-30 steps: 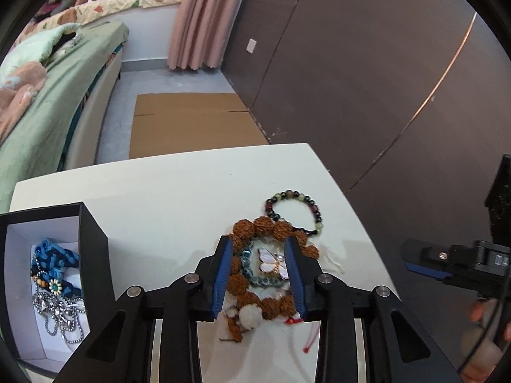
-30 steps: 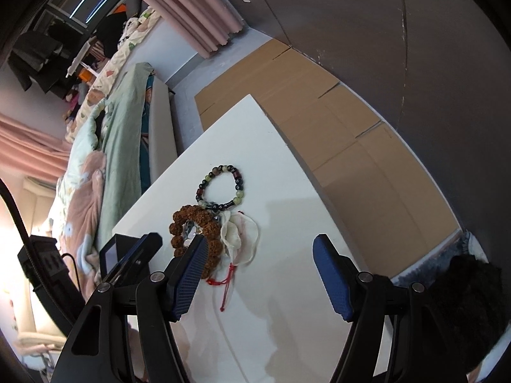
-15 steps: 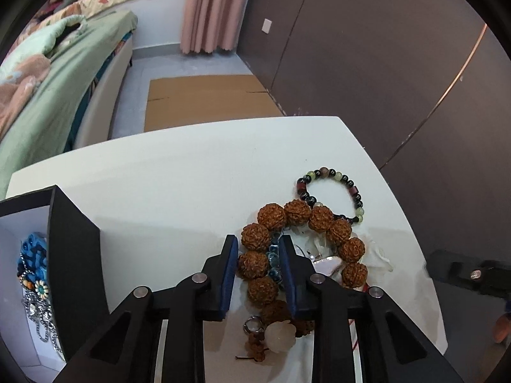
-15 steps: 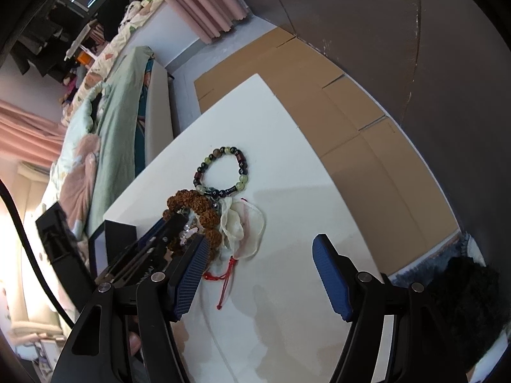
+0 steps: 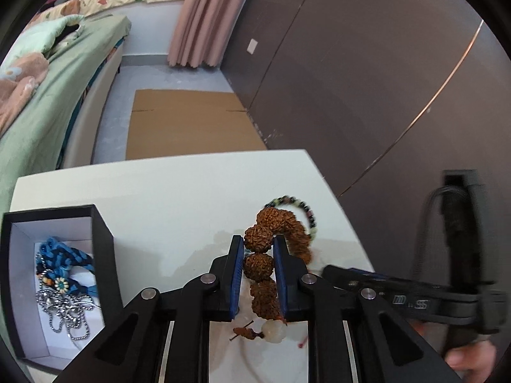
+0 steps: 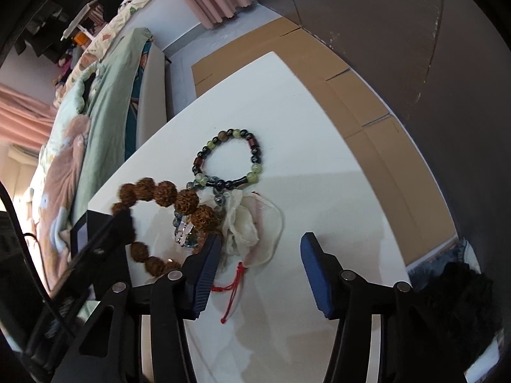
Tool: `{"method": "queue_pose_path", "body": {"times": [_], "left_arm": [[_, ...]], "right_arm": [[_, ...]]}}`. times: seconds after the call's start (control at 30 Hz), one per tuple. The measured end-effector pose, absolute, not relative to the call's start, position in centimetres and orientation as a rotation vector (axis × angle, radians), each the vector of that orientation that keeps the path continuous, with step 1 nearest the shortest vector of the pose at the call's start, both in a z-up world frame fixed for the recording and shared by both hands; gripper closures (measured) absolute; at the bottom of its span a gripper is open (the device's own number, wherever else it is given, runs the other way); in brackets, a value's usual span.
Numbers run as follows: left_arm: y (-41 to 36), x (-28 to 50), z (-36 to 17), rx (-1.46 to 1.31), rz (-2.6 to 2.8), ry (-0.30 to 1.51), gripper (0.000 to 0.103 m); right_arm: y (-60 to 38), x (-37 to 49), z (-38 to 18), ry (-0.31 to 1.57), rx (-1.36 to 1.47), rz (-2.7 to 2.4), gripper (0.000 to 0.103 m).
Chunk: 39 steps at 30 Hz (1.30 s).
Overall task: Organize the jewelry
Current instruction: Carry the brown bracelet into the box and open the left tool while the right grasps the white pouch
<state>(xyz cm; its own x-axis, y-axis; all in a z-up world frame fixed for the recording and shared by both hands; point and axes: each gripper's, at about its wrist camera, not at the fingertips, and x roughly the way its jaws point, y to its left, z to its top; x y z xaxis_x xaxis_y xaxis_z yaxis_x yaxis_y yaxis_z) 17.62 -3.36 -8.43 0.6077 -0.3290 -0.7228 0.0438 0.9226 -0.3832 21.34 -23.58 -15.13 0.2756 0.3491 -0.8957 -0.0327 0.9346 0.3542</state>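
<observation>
Already stored: a blue braided cord [image 5: 64, 257] and a silver chain [image 5: 64, 311] are seen lying in the open black box [image 5: 103, 245] at the near left of the table [image 5: 153, 204].
In hand: the big brown seed-bead bracelet [image 5: 258, 265] is gripped between the blue pads of the left hand-held gripper [image 5: 255, 274], which is closed on it; part of the loop appears raised off the table, though this is judged, not certain.
Right side: the right hand-held gripper [image 6: 260, 274] is held wide open and grips nothing, above the near right of the table.
Still out: a dark and green bead bracelet [image 6: 228, 159] lies flat farther back; a pale gauzy pouch [image 6: 252, 226] with a red cord [image 6: 234, 284] and a small clear blue-grey bead piece [image 6: 185, 233] lie just beside the brown bracelet.
Progress: roughly midway, by the look of it; two pieces are boxed, one is being carried, and three remain to be moved.
Next: the brown bracelet is probably meant for the box at the left.
</observation>
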Motion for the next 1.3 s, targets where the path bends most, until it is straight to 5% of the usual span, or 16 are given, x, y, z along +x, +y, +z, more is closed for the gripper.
{"method": "queue_pose_path", "body": {"times": [0.17,0.3,0.4,1.3], "left_arm": [[-2.8,16.8,-7.0,-0.369,-0.249,0.866,0.084],[-2.1,16.1,-6.0,-0.386,-0.256,0.844,0.084],[-1.3,15.7,-5.3,-0.399,-0.256,0.825,0.084],[6.5,11.1,-0.1,-0.477,-0.185,0.663,0.085]], "right_arm": [[-22.6,21.6,-15.5,1.274,0.265,0.263,0.063],[-22.6,21.6,-15.6,1.276,0.254,0.258,0.094],[-22.7,21.5,-15.1,1.255,0.271,0.272,0.098],[-18.1,19.2,-7.7,0.916,0.484,0.543,0.099]]}}
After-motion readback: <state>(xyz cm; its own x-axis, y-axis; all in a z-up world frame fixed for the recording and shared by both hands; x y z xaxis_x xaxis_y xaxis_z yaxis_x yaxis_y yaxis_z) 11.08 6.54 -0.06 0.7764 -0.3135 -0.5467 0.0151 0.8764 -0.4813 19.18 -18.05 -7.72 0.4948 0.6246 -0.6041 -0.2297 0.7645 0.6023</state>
